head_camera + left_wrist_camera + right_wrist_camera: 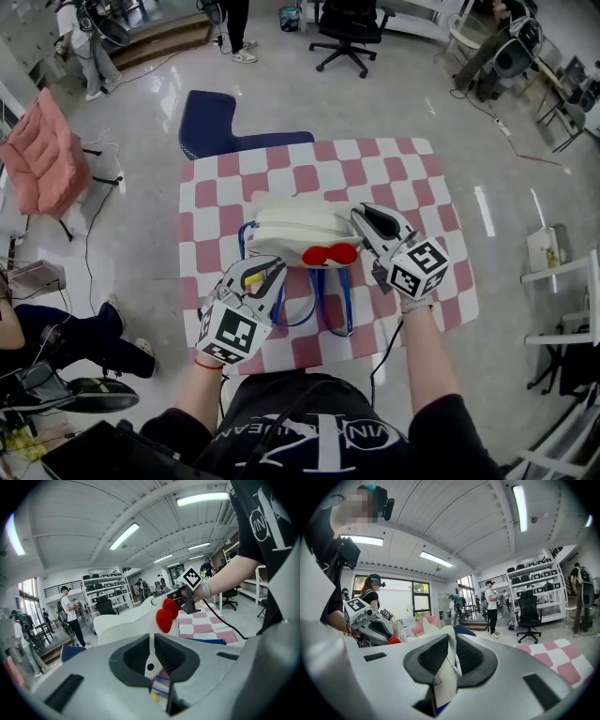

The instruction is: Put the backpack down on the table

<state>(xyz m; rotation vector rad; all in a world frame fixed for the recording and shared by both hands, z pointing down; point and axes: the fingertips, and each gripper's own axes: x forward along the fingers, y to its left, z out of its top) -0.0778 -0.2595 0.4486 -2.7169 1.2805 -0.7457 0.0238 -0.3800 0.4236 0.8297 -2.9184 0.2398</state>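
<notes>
Backpack point(295, 234) lies on the checked tabletop point(412, 178), apparently set down; left gripper point(152, 657) and right gripper point(450, 659) are each clamped on a white piece of it, so only release and withdrawal remain.

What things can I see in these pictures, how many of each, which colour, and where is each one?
backpack: one, white, on or just above the table's middle
bow: one, red, on the backpack's near side
straps: two, blue, on the cloth towards the person
table: one, red-and-white checked cloth, centre
blue chair: one, dark blue, by the table's far left corner
pink chair: one, pink, floor at far left
office chair: one, black, far back
left gripper: one, white, shut on the backpack's near left corner
right gripper: one, white, shut on the backpack's right end
</notes>
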